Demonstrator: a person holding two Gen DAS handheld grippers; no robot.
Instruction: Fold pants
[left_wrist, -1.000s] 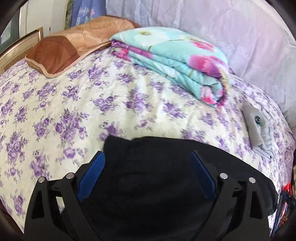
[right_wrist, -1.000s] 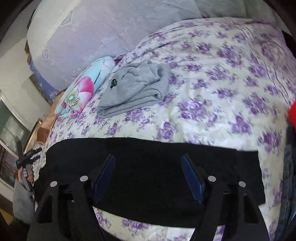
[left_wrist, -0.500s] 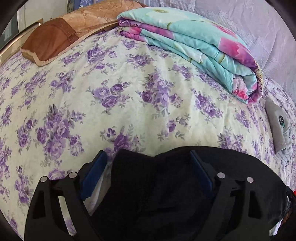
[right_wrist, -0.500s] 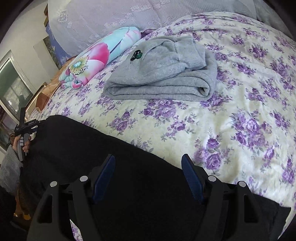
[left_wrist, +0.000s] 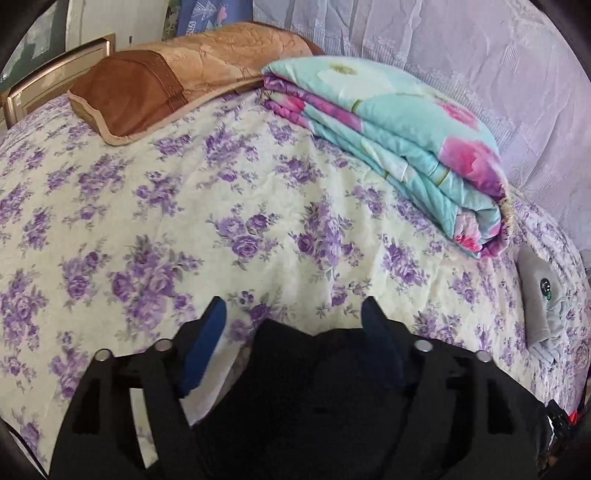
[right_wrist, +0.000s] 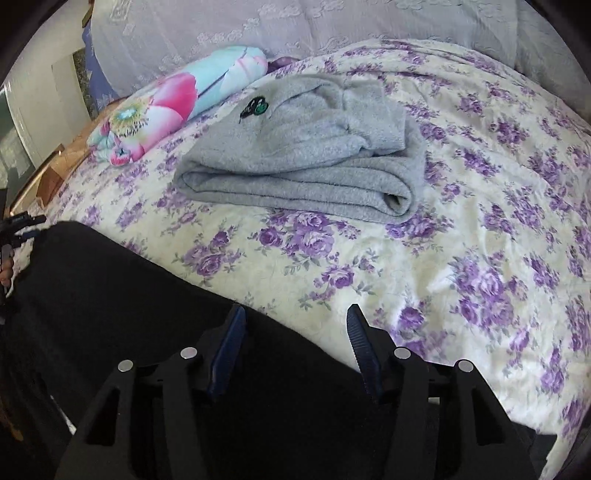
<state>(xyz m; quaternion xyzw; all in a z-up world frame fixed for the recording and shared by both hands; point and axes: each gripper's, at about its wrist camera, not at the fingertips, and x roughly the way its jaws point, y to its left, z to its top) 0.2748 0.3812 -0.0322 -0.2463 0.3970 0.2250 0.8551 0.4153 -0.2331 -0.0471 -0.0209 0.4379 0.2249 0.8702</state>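
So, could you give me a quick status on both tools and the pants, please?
Left tool and right tool closing over black pants, not yet pinching. Pants flat on bed. Grey folded garment beyond, clear.

We see the black pants spread across the near edge of the bed, a dark, plain cloth lying mostly flat. In the left wrist view the pants show a bunched, uneven upper edge on the flowered sheet.

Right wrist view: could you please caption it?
Right gripper over black pants, folded grey fleece garment beyond.
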